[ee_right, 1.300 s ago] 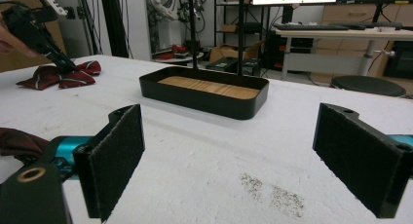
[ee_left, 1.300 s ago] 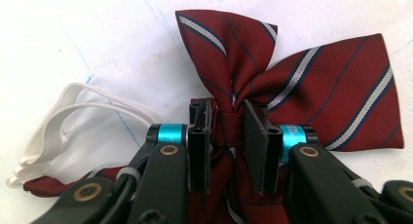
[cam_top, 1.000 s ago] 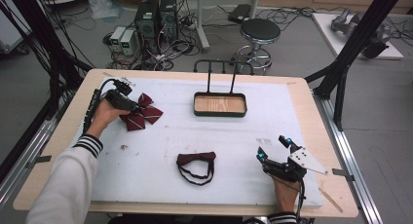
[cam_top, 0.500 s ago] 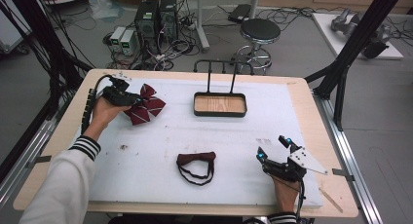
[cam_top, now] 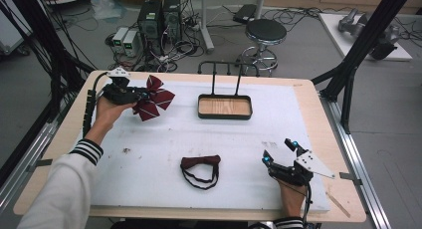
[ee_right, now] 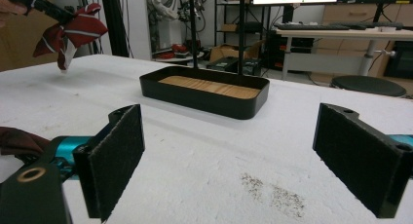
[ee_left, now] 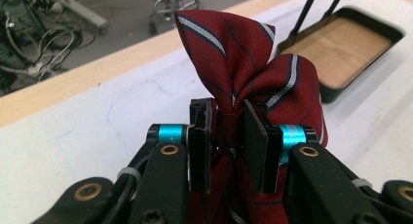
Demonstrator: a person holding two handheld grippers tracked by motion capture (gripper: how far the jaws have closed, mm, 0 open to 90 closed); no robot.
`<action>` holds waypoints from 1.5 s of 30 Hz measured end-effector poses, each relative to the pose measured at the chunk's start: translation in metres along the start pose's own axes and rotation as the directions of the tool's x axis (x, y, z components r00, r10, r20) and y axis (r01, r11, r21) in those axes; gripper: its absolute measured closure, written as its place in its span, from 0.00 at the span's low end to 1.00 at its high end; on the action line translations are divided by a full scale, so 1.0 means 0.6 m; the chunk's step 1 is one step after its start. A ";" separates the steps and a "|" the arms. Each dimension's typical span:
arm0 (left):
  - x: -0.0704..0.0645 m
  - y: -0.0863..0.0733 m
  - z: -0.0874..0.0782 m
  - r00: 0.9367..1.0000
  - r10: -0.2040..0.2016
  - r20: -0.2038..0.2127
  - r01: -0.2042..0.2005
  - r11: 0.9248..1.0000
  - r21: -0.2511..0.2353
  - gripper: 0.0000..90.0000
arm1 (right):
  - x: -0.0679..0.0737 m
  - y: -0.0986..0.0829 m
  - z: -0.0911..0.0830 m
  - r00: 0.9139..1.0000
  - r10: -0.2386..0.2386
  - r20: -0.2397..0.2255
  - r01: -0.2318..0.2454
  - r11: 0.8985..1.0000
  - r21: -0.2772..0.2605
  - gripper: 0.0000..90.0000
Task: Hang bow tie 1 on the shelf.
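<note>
A dark red striped bow tie hangs in the air over the table's far left, and my left gripper is shut on its knot. In the left gripper view the black jaws pinch the knot with the striped bow fanning up above them. From the right gripper view that bow hangs at the upper left. A second, plain dark red bow tie with a black strap lies flat near the front middle. My right gripper rests at the front right, open with nothing between its pads.
A black tray with a wooden floor and an upright black rack stands at the back centre, also seen ahead as the tray and the tray. White foam covers the table. A stool stands beyond the table.
My left gripper has lifted the striped bow tie and carried it slightly right and away from me. The right gripper and the plain bow tie have not moved.
</note>
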State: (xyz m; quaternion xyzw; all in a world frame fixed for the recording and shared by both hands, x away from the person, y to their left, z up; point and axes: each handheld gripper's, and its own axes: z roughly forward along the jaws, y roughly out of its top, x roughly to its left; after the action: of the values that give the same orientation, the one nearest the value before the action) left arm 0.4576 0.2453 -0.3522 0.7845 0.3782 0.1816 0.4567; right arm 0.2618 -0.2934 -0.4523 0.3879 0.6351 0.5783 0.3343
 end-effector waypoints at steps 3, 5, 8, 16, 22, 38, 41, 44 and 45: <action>-0.007 0.008 -0.003 1.000 -0.001 0.013 0.002 0.999 -0.032 0.81 | 0.000 0.000 0.000 1.000 0.000 0.000 0.000 1.000 0.000 0.12; -0.013 0.014 -0.005 1.000 0.004 0.023 -0.003 0.999 -0.046 0.81 | 0.000 0.000 0.000 1.000 0.000 0.000 0.000 1.000 0.000 0.12; -0.023 0.023 -0.007 0.999 0.013 0.030 -0.011 0.998 -0.069 0.81 | 0.000 0.000 0.000 1.000 0.002 0.000 -0.002 1.000 0.001 0.12; -0.045 0.049 -0.005 0.998 0.030 0.064 -0.023 0.993 -0.115 0.81 | 0.000 0.000 0.000 1.000 -0.001 0.000 0.001 1.000 -0.003 0.12; -0.055 0.061 -0.003 0.997 0.030 0.076 -0.018 0.989 -0.148 0.81 | -0.001 0.000 0.000 1.000 -0.003 0.000 0.003 1.000 -0.005 0.12; -0.100 0.100 0.007 0.991 0.053 0.122 -0.028 0.980 -0.198 0.81 | -0.001 0.000 -0.001 1.000 -0.006 0.000 0.006 1.000 -0.009 0.12; -0.105 0.102 0.010 0.991 0.057 0.124 -0.031 0.978 -0.204 0.81 | -0.001 0.000 -0.001 1.000 -0.005 0.000 0.005 1.000 -0.009 0.12; -0.112 0.110 0.014 0.990 0.059 0.129 -0.030 0.976 -0.214 0.81 | -0.001 0.000 -0.001 1.000 -0.005 0.000 0.005 1.000 -0.009 0.12; -0.114 0.113 0.015 0.989 0.062 0.132 -0.032 0.976 -0.216 0.81 | -0.001 0.000 -0.001 1.000 -0.005 0.000 0.005 1.000 -0.009 0.12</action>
State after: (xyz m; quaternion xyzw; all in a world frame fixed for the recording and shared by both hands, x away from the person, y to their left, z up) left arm 0.4477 0.1681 -0.2947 0.7503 0.3053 0.1772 0.5589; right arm 0.2616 -0.2940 -0.4524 0.3848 0.6335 0.5804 0.3372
